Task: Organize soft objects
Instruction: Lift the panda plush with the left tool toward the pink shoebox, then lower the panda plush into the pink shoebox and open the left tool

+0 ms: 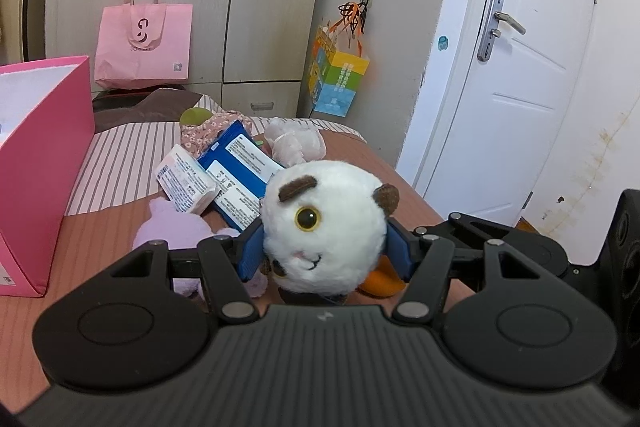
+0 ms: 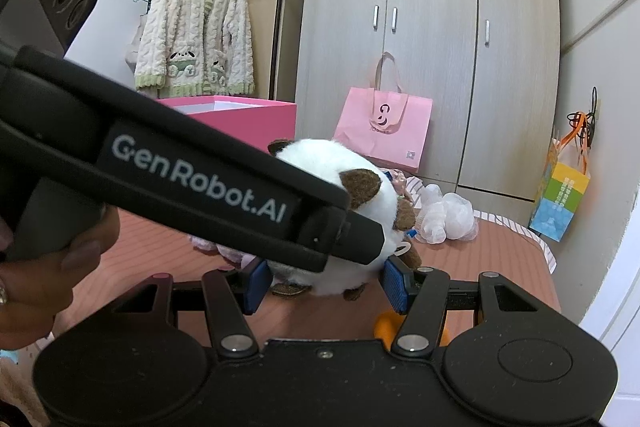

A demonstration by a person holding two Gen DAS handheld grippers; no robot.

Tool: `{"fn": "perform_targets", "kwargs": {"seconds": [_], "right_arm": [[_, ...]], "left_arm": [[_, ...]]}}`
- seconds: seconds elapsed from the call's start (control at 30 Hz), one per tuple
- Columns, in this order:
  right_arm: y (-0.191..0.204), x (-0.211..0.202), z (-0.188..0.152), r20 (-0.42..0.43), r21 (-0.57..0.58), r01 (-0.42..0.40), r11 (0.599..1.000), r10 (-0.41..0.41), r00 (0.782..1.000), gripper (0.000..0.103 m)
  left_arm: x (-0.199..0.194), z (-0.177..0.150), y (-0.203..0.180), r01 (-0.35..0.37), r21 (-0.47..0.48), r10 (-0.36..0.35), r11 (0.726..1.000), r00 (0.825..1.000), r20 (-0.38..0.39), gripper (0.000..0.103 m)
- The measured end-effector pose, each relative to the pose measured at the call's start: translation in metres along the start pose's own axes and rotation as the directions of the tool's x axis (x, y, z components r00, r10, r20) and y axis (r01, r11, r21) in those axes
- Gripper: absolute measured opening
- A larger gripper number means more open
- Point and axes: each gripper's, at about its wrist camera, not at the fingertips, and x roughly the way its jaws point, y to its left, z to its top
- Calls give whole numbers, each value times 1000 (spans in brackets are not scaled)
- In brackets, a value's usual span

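Observation:
A round white plush toy with brown ears and a yellow eye is held over the bed. My left gripper is shut on its head, a blue pad pressing each side. In the right wrist view the same plush toy shows its back, and my right gripper is shut on its lower body. The left gripper's black finger crosses that view, held by a person's hand. An orange part shows under the toy.
An open pink box stands at the left on the bed. Behind the toy lie a purple plush, a white packet, a blue pack, a pale pink plush and a floral cloth item. A wardrobe and a white door stand beyond.

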Motion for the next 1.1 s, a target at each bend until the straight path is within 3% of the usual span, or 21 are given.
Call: {"fn": "perform_targets", "kwargs": {"seconds": [0.47,0.8,1.1], "right_arm": [[8,-7,6,4,-30,-20,999,20,1000,62],[25,-20,20,-58,24,-94,995,95,994,62],[69,-31,28,-168,35,-159,987,163,972,62]], "left_arm": [[-18,4,-3,-44,13,45,999,997,-68,59],[-54,-1,5,-43,24,46,999,993,-104,57],[-90,-10,22,-59,25,63,998,971,-231,54]]}}
